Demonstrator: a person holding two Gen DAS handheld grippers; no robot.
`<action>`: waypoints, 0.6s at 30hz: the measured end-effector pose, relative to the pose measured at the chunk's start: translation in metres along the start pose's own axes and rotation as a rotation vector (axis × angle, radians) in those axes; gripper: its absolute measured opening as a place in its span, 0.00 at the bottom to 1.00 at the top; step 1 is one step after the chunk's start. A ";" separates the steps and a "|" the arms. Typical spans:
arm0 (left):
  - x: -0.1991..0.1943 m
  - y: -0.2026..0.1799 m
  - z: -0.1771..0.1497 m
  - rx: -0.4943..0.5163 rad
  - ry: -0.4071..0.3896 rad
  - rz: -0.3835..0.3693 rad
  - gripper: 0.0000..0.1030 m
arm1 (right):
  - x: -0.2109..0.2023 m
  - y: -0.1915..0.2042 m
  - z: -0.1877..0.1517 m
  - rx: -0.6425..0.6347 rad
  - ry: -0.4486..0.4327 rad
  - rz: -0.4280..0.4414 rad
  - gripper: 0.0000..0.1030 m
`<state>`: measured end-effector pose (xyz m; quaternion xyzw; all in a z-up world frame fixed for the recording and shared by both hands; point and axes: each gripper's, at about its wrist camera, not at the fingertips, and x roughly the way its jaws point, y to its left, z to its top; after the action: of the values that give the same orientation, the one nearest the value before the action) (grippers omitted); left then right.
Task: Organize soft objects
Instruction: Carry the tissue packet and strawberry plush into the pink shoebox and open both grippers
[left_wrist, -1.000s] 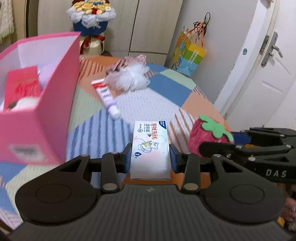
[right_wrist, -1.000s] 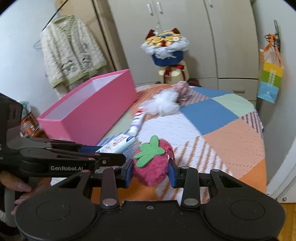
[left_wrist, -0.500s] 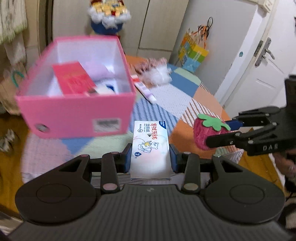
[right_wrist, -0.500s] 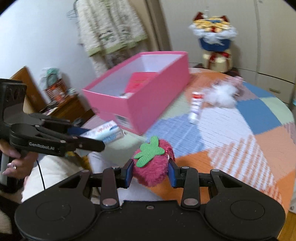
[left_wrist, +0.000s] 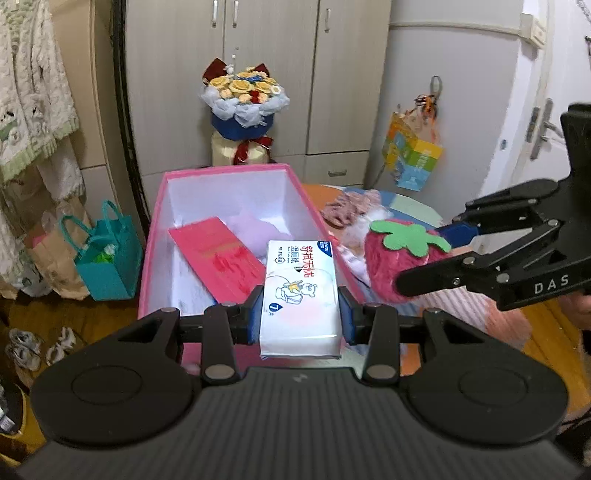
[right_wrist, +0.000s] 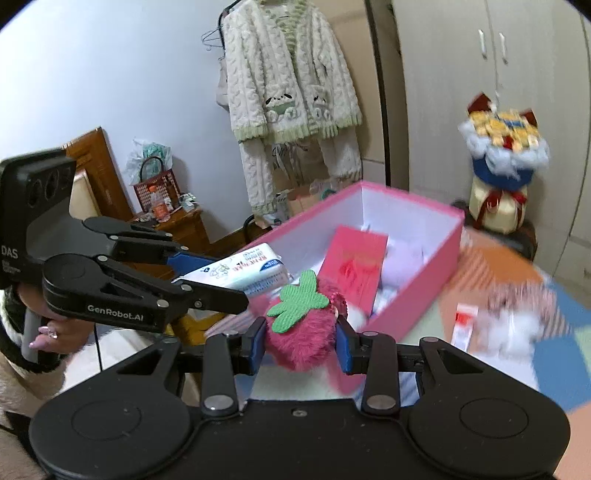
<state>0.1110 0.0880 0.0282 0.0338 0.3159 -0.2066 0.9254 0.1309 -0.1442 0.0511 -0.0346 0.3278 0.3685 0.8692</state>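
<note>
Left wrist view: the left gripper (left_wrist: 301, 317) clamps a tissue pack (left_wrist: 300, 295) at frame centre, over the pink box (left_wrist: 147, 254). At right, the right gripper (left_wrist: 424, 258) squeezes a plush strawberry (left_wrist: 388, 262).

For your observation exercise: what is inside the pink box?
Inside the pink box lie a red packet and a soft lilac thing against the white lining. The held tissue pack covers the near right corner, so anything there is hidden.
</note>
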 end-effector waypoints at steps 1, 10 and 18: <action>0.006 0.006 0.005 0.002 -0.001 0.007 0.38 | 0.007 -0.001 0.009 -0.011 0.009 -0.008 0.41; 0.078 0.054 0.043 -0.063 0.026 0.087 0.38 | 0.081 -0.026 0.060 -0.081 0.020 -0.047 0.41; 0.151 0.085 0.071 -0.110 0.121 0.142 0.38 | 0.149 -0.050 0.083 -0.217 0.089 -0.161 0.41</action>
<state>0.2936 0.0970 -0.0112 0.0178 0.3790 -0.1203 0.9174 0.2859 -0.0636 0.0188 -0.1709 0.3205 0.3290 0.8717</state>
